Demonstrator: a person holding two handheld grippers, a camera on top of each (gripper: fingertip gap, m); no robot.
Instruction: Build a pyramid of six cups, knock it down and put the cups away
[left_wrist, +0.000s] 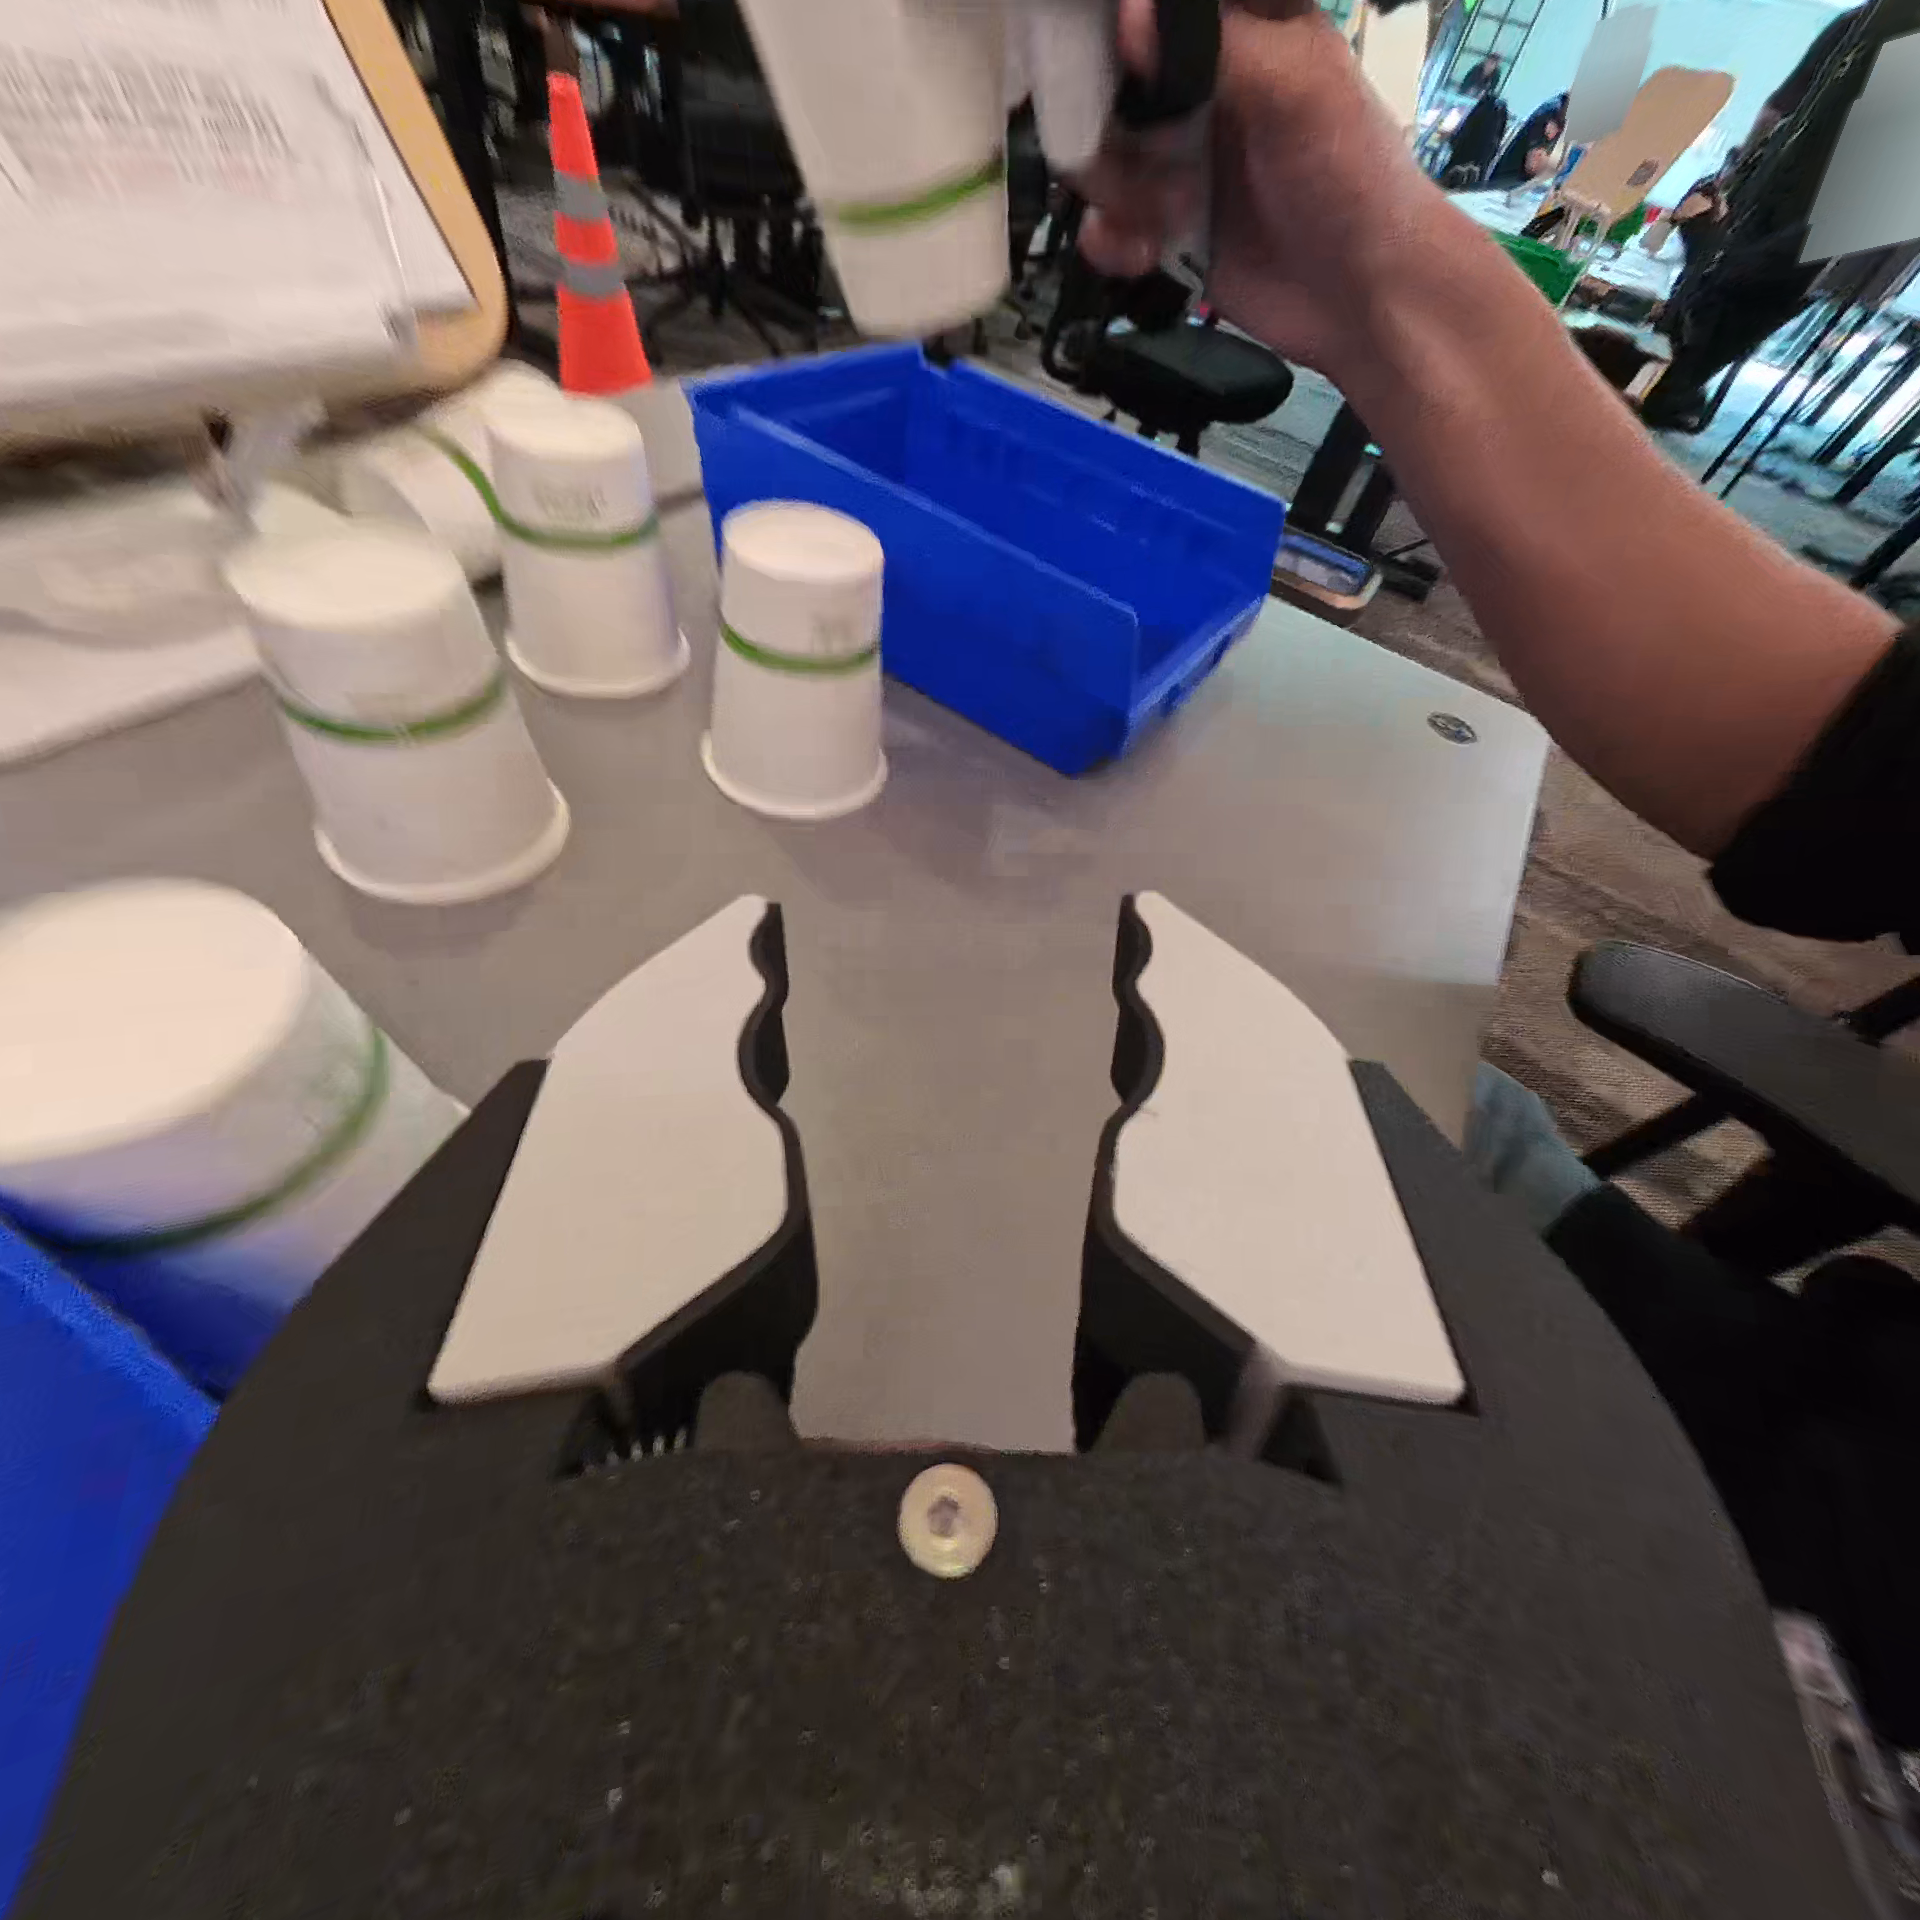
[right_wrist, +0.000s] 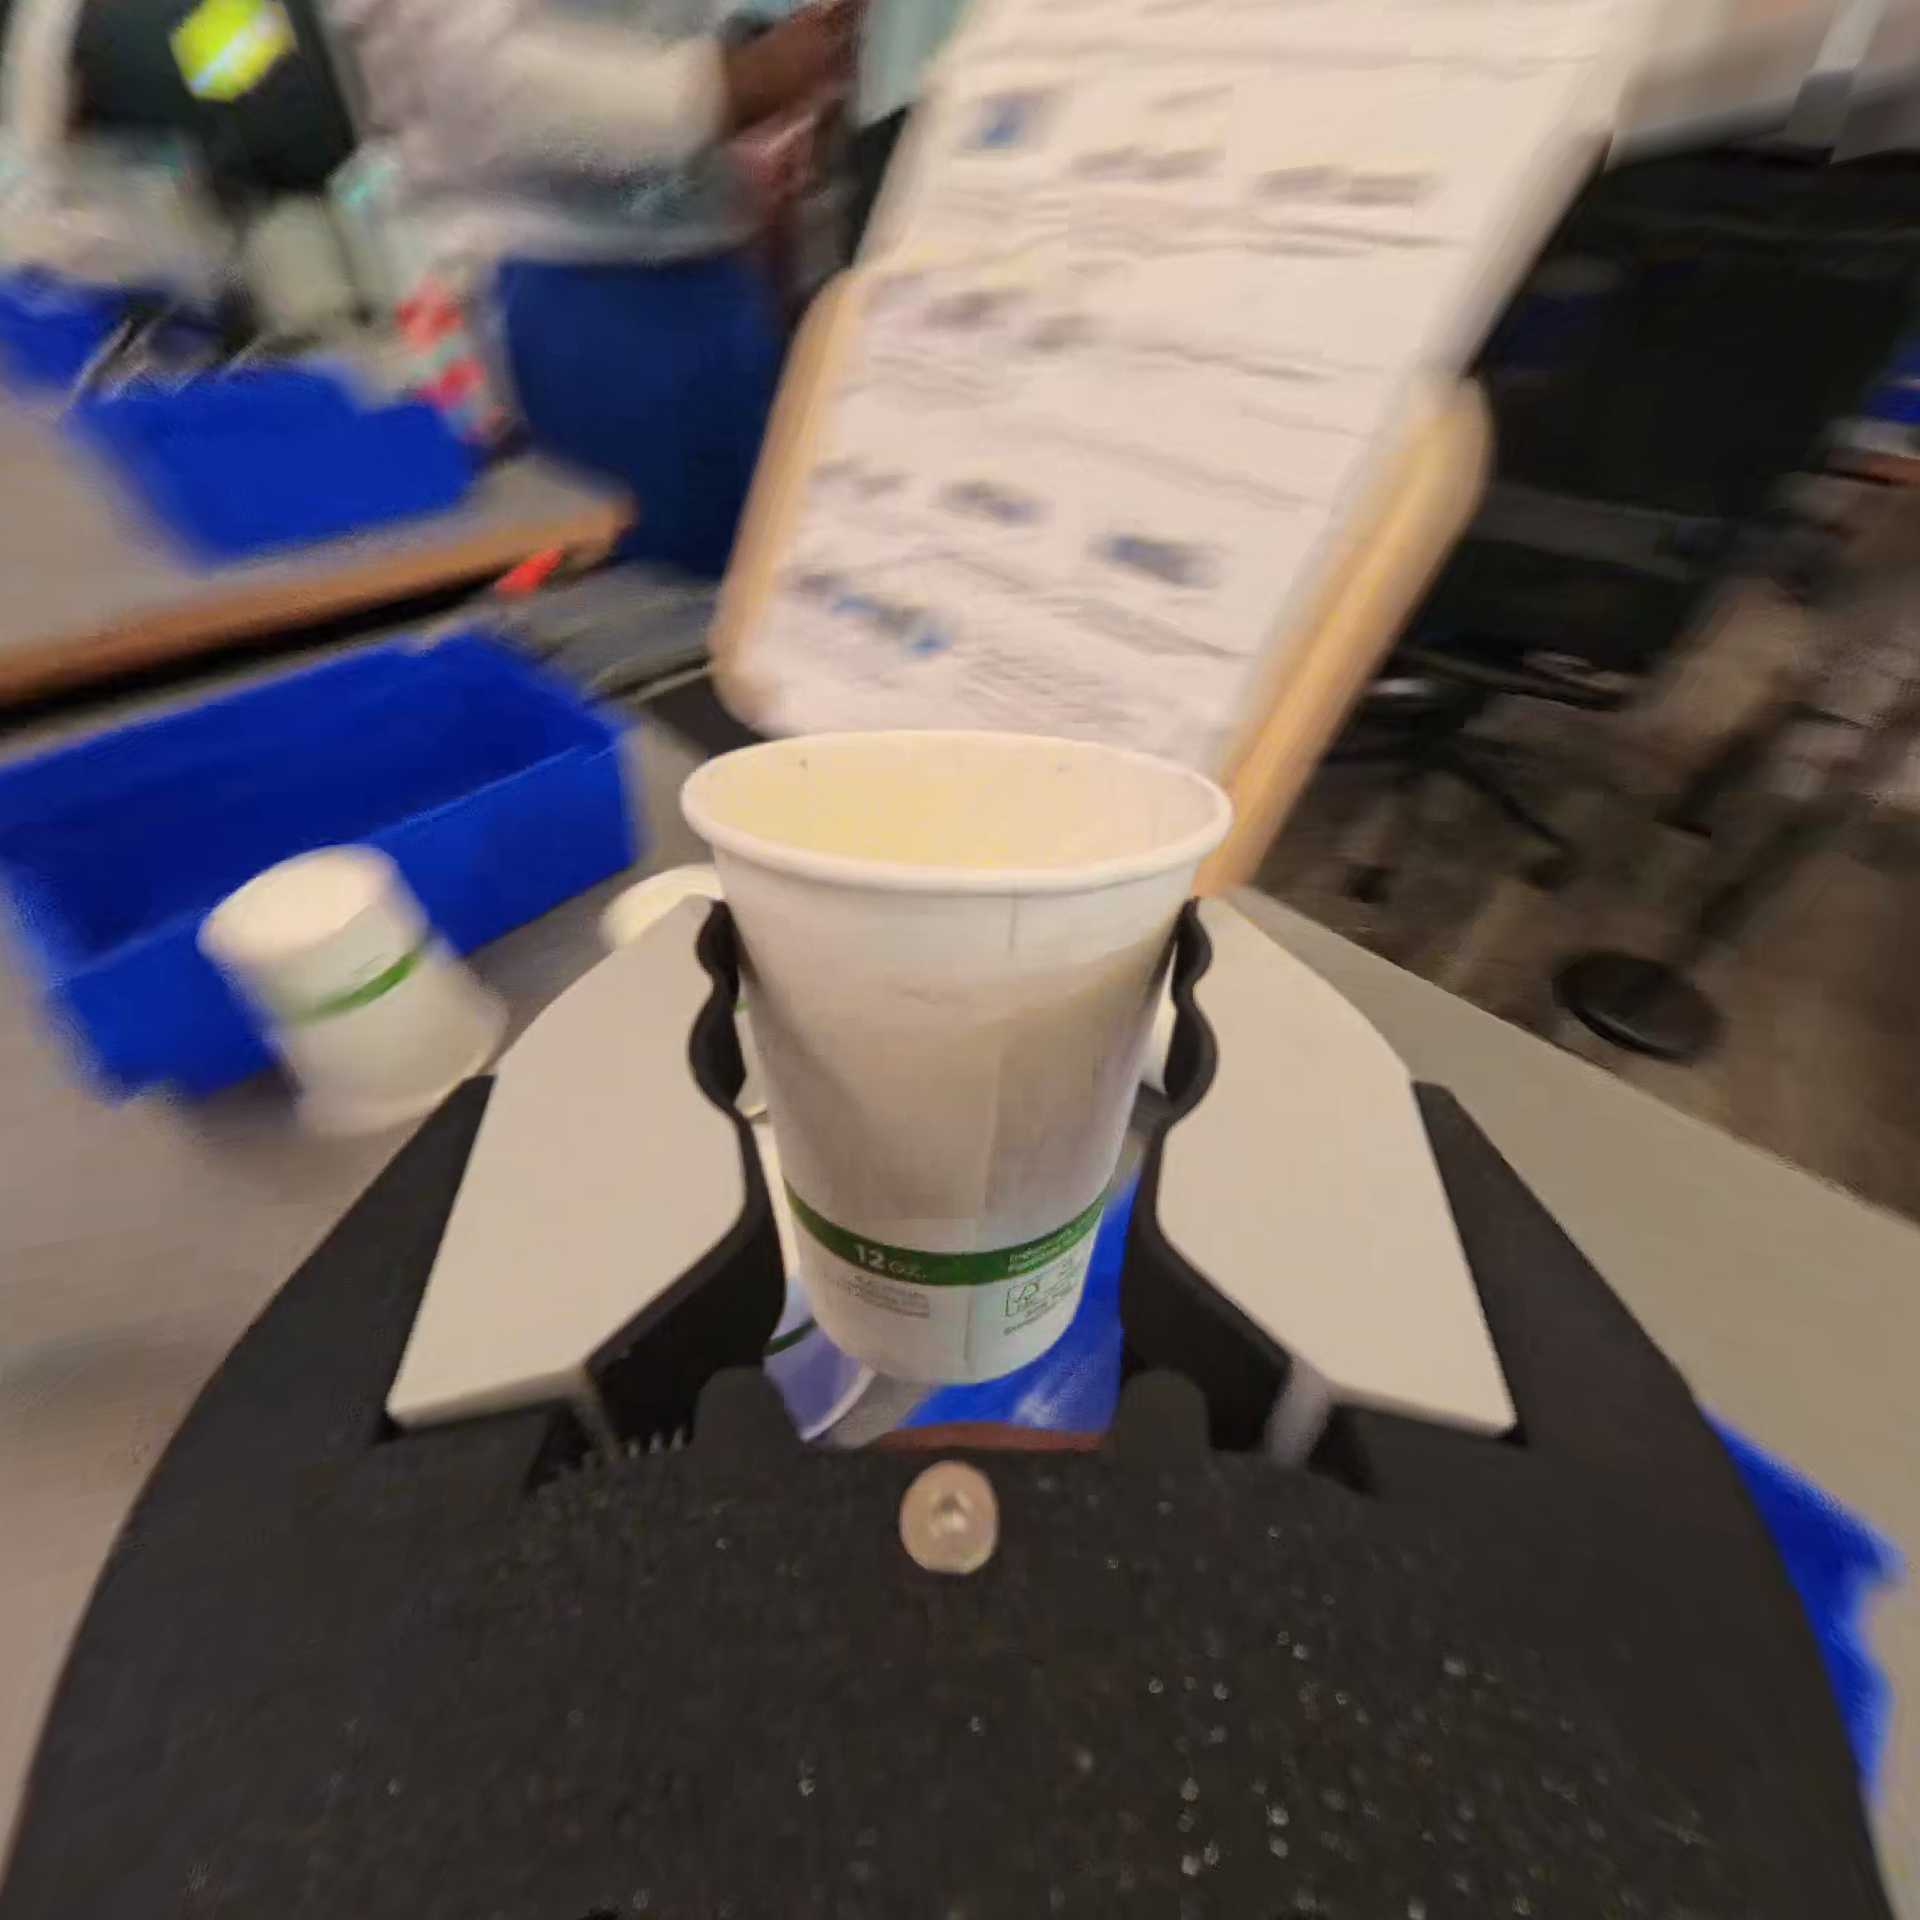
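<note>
Landmark for all places: blue bin (left_wrist: 997, 561) on the grey table (left_wrist: 1195, 831).

Left gripper (left_wrist: 948, 997), nearest the camera: fingers spread apart, nothing between them, hovering over bare table on the near side of the bin. Judged to be idle or waiting its turn.

Right gripper (right_wrist: 948, 997): clamped on a white paper cup (right_wrist: 961, 1049), fingers pinching the wall below the rim. In the left wrist view this cup (left_wrist: 904, 166) hangs above the bin's far end with its base lowest, the person's hand (left_wrist: 1257, 187) around the tool. Mouth-up suits dropping or nesting it in the bin, so this looks like the put-away stage.

Left of the bin, near to far: one inverted cup (left_wrist: 798, 665) just beside the bin wall, one (left_wrist: 400, 717) farther left, one (left_wrist: 577, 540) behind. Nearest, at the frame's left edge, another cup (left_wrist: 177, 1049) seems to rest on something blue. More white shapes behind; count unclear.

Standing inverted: likely pyramid orientation.

Beyond: orange cone (left_wrist: 592, 239); clipboard (left_wrist: 208, 187), blurred.
</note>
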